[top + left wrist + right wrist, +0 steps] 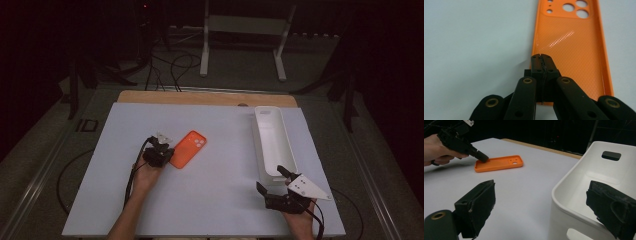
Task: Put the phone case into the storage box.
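The left gripper (541, 57), jaws closed with nothing between them, rested on the case (571, 45) at mid-frame. The case could slip sideways. The right gripper (544, 202) stood open by the bin (584, 182).

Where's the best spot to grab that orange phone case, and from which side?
Probably the raised side wall of the orange phone case at its near short end. It lies flat, open side up, so only the thin rim offers purchase. Come from the left gripper side, one jaw inside, one outside.

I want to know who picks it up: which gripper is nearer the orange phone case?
Left. The left gripper, jaws shut, is at the orange phone case's near end; the right gripper sits open by the white bin.
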### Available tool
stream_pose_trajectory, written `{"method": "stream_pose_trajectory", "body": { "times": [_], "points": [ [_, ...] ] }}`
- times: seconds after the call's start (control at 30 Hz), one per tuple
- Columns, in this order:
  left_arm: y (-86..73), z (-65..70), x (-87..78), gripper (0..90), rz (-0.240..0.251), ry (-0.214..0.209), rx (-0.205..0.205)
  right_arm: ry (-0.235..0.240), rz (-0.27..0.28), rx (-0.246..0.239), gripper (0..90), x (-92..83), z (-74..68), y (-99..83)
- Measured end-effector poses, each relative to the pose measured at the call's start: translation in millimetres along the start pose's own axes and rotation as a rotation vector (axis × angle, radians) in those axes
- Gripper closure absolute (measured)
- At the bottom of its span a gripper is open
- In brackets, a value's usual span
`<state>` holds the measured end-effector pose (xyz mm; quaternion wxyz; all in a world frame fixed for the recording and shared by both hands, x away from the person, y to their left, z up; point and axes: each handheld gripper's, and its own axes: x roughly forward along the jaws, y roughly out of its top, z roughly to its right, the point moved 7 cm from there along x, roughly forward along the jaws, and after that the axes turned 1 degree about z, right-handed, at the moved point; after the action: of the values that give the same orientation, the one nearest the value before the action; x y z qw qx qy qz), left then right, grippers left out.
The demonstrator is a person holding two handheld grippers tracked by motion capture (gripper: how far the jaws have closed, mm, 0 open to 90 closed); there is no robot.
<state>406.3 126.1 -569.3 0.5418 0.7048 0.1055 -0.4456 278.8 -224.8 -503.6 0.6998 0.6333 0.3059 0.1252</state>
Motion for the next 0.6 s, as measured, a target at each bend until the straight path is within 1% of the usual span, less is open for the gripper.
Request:
{"method": "stream_pose_trajectory", "body": {
  "times": [0.17, 0.3, 0.47, 0.5, 0.53, 0.6],
  "points": [
    [-5.5, -5.7, -5.2, 90.0, -0.01, 0.01, 0.01, 0.0, -0.002, 0.002, 8.8, 0.5, -0.5, -0.2],
    [-10.3, -10.3, -9.7, 90.0, -0.014, 0.019, 0.011, -0.001, -0.002, 0.002, 8.8, 1.0, -0.9, -0.3],
    [-17.0, -18.9, -15.7, 90.0, -0.013, 0.028, -0.004, 0.001, -0.005, 0.0, 8.8, 2.2, -0.6, -0.9],
    [-17.0, -18.9, -15.7, 90.0, -0.013, 0.028, -0.004, 0.001, -0.005, 0.0, 8.8, 2.2, -0.6, -0.9],
    [-20.8, -23.5, -19.2, 90.0, -0.016, 0.035, -0.011, 0.001, -0.005, 0.001, 8.8, 2.3, -0.7, -1.0],
    [-23.3, -26.4, -21.5, 90.0, -0.02, 0.038, -0.012, 0.001, -0.005, 0.002, 8.8, 3.1, -0.9, -0.9]
  ]
}}
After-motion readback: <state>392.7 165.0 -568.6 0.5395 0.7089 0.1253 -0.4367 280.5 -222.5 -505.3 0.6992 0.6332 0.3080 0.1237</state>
